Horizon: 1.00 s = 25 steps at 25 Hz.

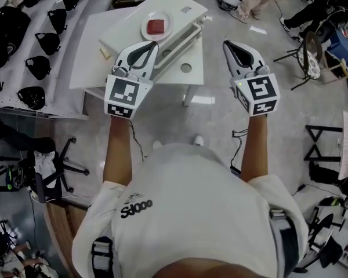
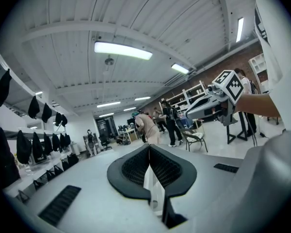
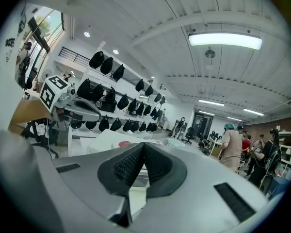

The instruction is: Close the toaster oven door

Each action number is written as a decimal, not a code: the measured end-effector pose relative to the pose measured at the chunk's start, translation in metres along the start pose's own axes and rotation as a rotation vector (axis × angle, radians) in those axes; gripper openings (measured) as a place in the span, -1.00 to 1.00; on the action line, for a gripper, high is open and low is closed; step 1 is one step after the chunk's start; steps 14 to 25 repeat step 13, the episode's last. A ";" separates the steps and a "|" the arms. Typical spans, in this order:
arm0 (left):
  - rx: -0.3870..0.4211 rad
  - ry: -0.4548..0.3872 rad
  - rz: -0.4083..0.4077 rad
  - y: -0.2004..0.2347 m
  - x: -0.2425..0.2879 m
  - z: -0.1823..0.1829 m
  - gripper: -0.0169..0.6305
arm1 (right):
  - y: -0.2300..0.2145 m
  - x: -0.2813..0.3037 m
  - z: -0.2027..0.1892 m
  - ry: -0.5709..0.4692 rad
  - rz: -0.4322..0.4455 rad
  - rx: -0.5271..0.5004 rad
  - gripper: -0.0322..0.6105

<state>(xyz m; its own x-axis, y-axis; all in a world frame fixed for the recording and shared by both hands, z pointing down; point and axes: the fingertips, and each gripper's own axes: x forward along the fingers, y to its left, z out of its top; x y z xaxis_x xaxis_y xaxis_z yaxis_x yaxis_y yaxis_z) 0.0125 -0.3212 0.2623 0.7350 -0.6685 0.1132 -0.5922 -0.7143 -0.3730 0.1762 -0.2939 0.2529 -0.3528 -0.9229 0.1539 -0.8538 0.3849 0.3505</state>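
The white toaster oven (image 1: 140, 17) sits on a small white table (image 1: 93, 51), below and ahead of me. Its door (image 1: 184, 37) looks dropped open on the side facing me, though the angle makes this hard to judge. A white plate with a red piece (image 1: 157, 25) rests on the oven's top. My left gripper (image 1: 153, 44) hovers over the oven's near edge, shut and empty. The right gripper (image 1: 227, 43) is held over the floor to the right of the table, also shut and empty. From the right gripper view the oven (image 3: 104, 141) shows low behind the closed jaws.
Shelves with black helmets (image 1: 37, 39) run along the left. A black office chair (image 1: 52, 161) stands at my left, and cables lie on the floor. Several people (image 2: 145, 125) stand farther back in the room. Stands and a chair (image 1: 310, 57) are at the right.
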 end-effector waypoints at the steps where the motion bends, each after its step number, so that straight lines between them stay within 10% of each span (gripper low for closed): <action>1: -0.001 0.003 0.000 0.000 0.000 -0.002 -0.89 | 0.000 0.000 -0.001 0.000 0.002 0.001 -0.87; 25: -0.012 0.008 -0.009 -0.008 0.003 -0.008 -0.89 | -0.001 -0.002 -0.009 0.008 0.001 -0.005 -0.87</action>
